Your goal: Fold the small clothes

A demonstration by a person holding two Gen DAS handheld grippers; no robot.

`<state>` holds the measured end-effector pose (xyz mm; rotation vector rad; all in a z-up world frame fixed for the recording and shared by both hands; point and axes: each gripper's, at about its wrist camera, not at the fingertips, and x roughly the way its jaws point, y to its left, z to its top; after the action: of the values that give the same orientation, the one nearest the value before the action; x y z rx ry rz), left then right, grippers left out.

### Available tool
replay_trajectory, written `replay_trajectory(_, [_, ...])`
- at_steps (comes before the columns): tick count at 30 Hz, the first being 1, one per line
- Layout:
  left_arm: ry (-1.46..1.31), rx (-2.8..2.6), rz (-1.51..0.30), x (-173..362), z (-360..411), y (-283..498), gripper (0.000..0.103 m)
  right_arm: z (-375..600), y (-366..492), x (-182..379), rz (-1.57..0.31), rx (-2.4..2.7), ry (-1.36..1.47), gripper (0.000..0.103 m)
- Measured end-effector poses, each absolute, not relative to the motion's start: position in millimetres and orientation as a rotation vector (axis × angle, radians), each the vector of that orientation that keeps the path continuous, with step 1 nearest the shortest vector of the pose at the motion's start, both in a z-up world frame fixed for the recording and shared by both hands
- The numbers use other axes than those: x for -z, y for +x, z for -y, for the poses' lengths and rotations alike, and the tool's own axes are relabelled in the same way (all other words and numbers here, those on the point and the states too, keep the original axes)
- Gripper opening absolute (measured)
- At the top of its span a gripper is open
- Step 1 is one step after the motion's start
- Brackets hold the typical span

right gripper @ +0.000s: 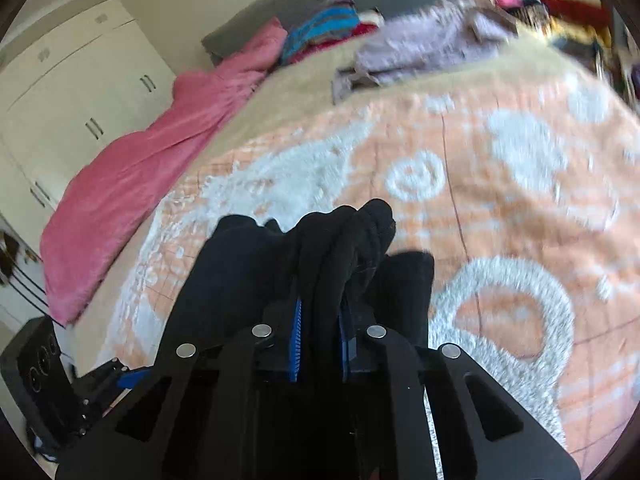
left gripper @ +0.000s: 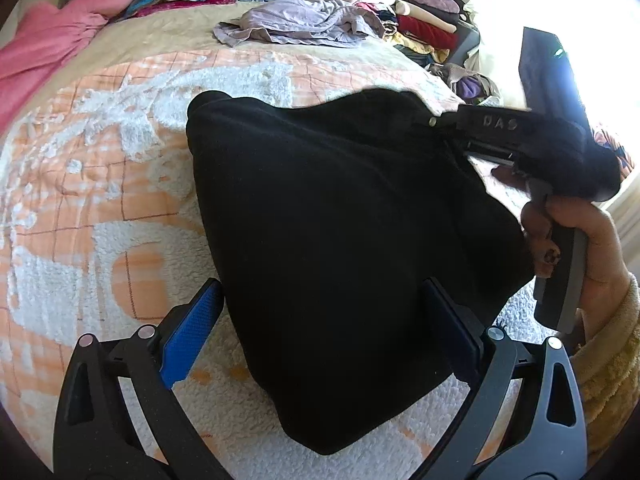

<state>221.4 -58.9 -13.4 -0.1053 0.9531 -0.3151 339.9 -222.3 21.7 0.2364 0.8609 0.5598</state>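
A black garment (left gripper: 340,232) is held up over a bed (left gripper: 120,208) covered with an orange-and-white blanket, its lower part draped down onto the blanket near the foot of the bed. One bunched edge of the garment is clamped between the blue-padded fingers of the right gripper (right gripper: 320,336), which are drawn close together on the cloth; in the left wrist view that gripper is seen at the garment's upper right corner, gripped by a hand (left gripper: 576,240) in a tan fleecy sleeve (left gripper: 612,364). The left gripper (left gripper: 320,332) is positioned at the garment's lower edge with its fingers spread wide apart, one on each side of the hanging cloth; whether the pads touch the cloth cannot be told. Farther up the bed from the garment, a crumpled lilac garment (left gripper: 304,20) is seen lying on the beige sheet, and a pink blanket (left gripper: 52,44) is draped along the bed's left side. Stacks of folded clothes (left gripper: 408,12) are piled at the bed's far right corner, beyond the lilac garment. White wardrobe doors (right gripper: 72,92) are visible past the pink blanket in the right wrist view.
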Motion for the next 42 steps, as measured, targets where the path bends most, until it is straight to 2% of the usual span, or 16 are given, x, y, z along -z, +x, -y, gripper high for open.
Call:
replay_trajectory(8, [-0.103, 0.327, -0.954, 9, 59, 215, 0.091, 220, 324, -51, -0.749, -0.537, 0.143, 0.012])
replay_trajectory(16, [-0.093, 0.344, -0.99, 19, 63, 214, 0.091, 240, 347, -3, -0.877, -0.483, 0.234, 0.012])
replay_trajectory(18, [-0.095, 0.346, -0.992, 21, 63, 214, 0.091, 243, 347, 9, -0.889, -0.478, 0.263, 0.015])
replay_trajectory(19, [-0.099, 0.349, -0.995, 22, 62, 214, 0.091, 245, 346, 10, -0.89, -0.485, 0.275, 0.02])
replay_trajectory(20, [-0.102, 0.349, -0.997, 23, 61, 213, 0.091, 248, 345, 11, -0.894, -0.481, 0.287, 0.034])
replay_trajectory(21, [-0.106, 0.35, -0.997, 23, 60, 213, 0.091, 253, 342, 10, -0.903, -0.474, 0.311, 0.043])
replay_trajectory(22, [-0.114, 0.351, -0.996, 23, 59, 212, 0.091, 258, 337, 9, -0.909, -0.482, 0.342, 0.058])
replay_trajectory(26, [-0.127, 0.333, -0.969, 19, 51, 202, 0.091, 277, 306, -2, -0.876, -0.526, 0.4, 0.064])
replay_trajectory(28, [-0.136, 0.329, -0.955, 16, 48, 196, 0.091, 285, 288, -5, -0.875, -0.542, 0.417, 0.071])
replay_trajectory(32, [-0.152, 0.324, -0.943, 14, 46, 191, 0.091, 287, 249, -9, -0.861, -0.556, 0.4, 0.074])
replay_trajectory(35, [-0.167, 0.321, -0.949, 16, 43, 188, 0.091, 277, 229, -10, -0.866, -0.52, 0.309, 0.072])
replay_trajectory(36, [-0.175, 0.32, -0.951, 17, 41, 187, 0.091, 272, 224, -7, -0.883, -0.482, 0.258, 0.065])
replay_trajectory(37, [-0.179, 0.318, -0.952, 18, 42, 187, 0.091, 269, 220, -4, -0.89, -0.464, 0.227, 0.038])
replay_trajectory(38, [-0.183, 0.316, -0.953, 18, 41, 186, 0.091, 267, 218, -1, -0.895, -0.463, 0.218, 0.029])
replay_trajectory(42, [-0.185, 0.305, -0.942, 17, 38, 180, 0.091, 268, 213, 9, -0.903, -0.445, 0.247, 0.02])
